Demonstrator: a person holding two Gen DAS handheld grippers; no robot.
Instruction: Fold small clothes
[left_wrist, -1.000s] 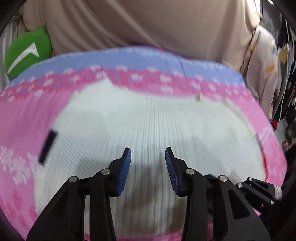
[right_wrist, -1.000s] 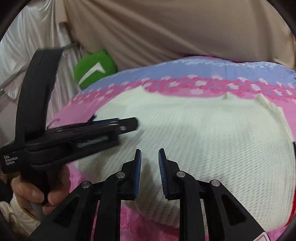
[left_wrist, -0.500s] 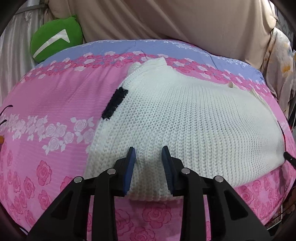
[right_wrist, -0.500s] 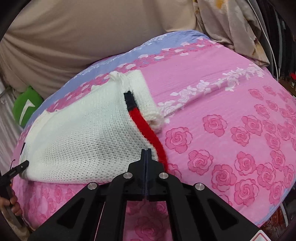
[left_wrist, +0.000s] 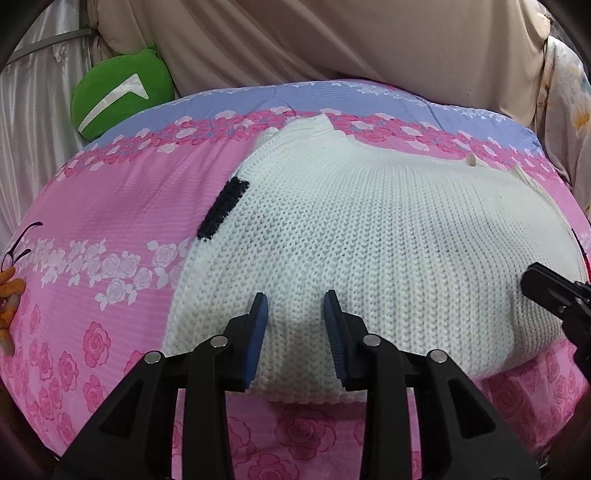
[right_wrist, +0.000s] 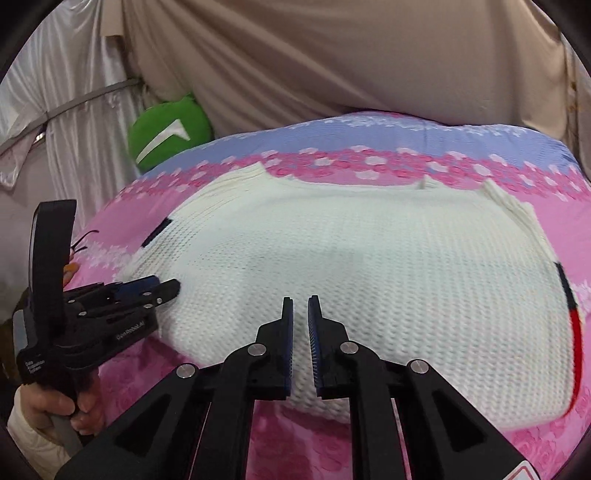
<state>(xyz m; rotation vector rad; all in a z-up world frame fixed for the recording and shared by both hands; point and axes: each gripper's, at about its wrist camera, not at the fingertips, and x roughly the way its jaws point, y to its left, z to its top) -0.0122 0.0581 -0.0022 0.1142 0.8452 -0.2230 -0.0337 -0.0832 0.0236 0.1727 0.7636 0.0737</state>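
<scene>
A white knit sweater (left_wrist: 369, 240) lies folded flat on the pink rose bedsheet (left_wrist: 92, 221), with a black stripe (left_wrist: 221, 210) on its left edge. My left gripper (left_wrist: 295, 299) hovers open over the sweater's near edge, nothing pinched between its blue pads. In the right wrist view the sweater (right_wrist: 369, 277) shows a black and red stripe (right_wrist: 574, 325) along its right edge. My right gripper (right_wrist: 300, 301) is over the near middle of the sweater; its jaws are opening, a narrow gap with no cloth in it. The left gripper (right_wrist: 147, 291) shows at the sweater's left corner.
A green cushion (left_wrist: 118, 96) sits at the back left against a beige curtain (left_wrist: 332, 37). A hand (right_wrist: 55, 406) holds the left gripper's handle. An orange item (left_wrist: 9, 295) lies at the sheet's left edge. Patterned cloth (left_wrist: 565, 92) hangs at the right.
The left gripper drew back from over the sweater to its near edge and narrowed a little. The right gripper, shut by the red stripe half a second ago, is back over the middle, jaws parted.
</scene>
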